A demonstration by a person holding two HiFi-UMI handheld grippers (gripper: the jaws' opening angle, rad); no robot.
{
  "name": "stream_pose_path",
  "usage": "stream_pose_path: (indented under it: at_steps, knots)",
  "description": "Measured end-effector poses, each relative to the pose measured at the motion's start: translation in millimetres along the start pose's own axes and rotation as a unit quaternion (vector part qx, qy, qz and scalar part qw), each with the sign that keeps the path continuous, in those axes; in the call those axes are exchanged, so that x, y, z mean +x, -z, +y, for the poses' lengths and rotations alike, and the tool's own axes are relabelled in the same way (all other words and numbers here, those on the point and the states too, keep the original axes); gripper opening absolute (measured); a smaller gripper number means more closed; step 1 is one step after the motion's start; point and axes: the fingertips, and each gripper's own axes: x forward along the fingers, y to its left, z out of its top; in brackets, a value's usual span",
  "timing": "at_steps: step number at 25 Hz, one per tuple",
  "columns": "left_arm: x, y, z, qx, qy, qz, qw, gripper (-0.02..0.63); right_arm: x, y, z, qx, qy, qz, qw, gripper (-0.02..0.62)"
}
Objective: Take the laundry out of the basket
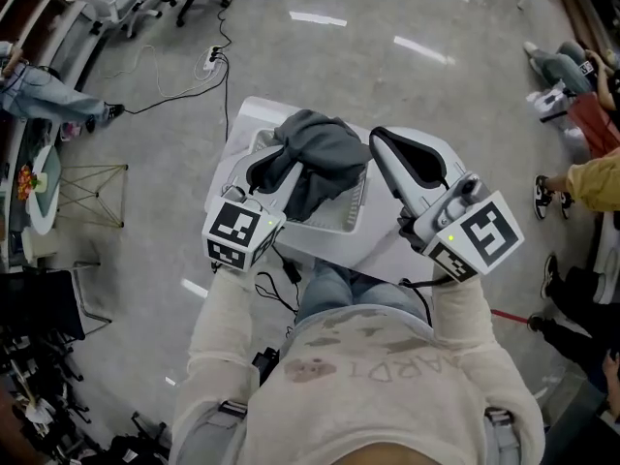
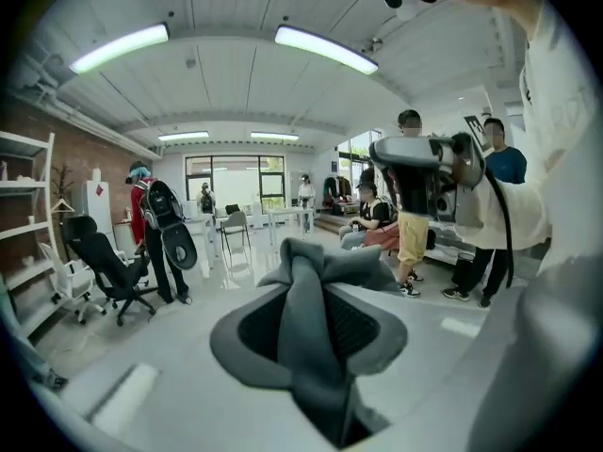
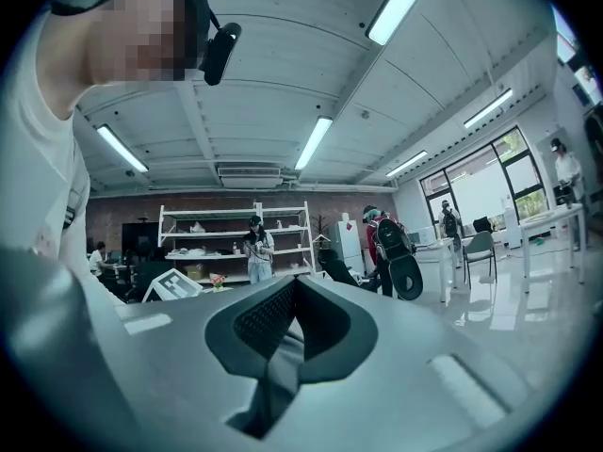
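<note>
One dark grey cloth garment point(image 1: 325, 153), clamped between fingers of the left gripper point(image 2: 303, 285), hangs half-lifted above the white slatted basket point(image 1: 351, 219); the right gripper point(image 3: 290, 299) has its fingers closed on nothing.

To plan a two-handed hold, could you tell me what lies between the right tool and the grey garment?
Nothing: in the head view the right tool hangs close beside the grey garment, with no other thing between them.

A dark grey garment point(image 1: 325, 148), bunched and creased, hangs raised over the white slatted basket point(image 1: 355, 213) at the upper centre of the head view. Its lower folds trail into the basket. One fold is pinched between the left gripper's point(image 1: 263, 174) jaws.
</note>
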Motion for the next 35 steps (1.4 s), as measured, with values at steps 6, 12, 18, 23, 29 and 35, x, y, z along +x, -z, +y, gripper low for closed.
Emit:
stream_pose_path:
  at_steps: [6, 12, 18, 23, 29, 35]
  knots:
    - [-30.2, -53.4, -4.2, 0.010, -0.033, -0.065, 0.9973, 0.090, 0.3, -18.0, 10.5, -0.005, -0.015, -0.012, 1.000, 0.028]
    - [-61.0, -92.8, -1.1, 0.008, -0.062, -0.121, 0.9906, 0.089, 4.2, -34.1, 19.4, -0.019, -0.029, -0.019, 0.999, 0.028]
    - [-81.8, -125.7, -4.9, 0.005, -0.077, -0.163, 0.9835, 0.089, 0.9, -37.1, 13.3, -0.016, -0.016, -0.013, 1.000, 0.028]
    - [-86.0, -132.1, -3.5, 0.004, -0.081, -0.173, 0.9815, 0.087, 4.0, -37.6, 10.4, -0.024, -0.008, -0.006, 1.000, 0.028]
    - [-91.3, -136.9, -3.1, 0.004, -0.085, -0.187, 0.9787, 0.087, 4.9, -39.0, 14.0, -0.029, -0.011, -0.010, 0.999, 0.028]
    - [-97.0, -139.6, -1.9, 0.004, -0.083, -0.191, 0.9781, 0.087, 9.8, -40.8, 18.3, -0.030, -0.010, -0.008, 0.999, 0.027]
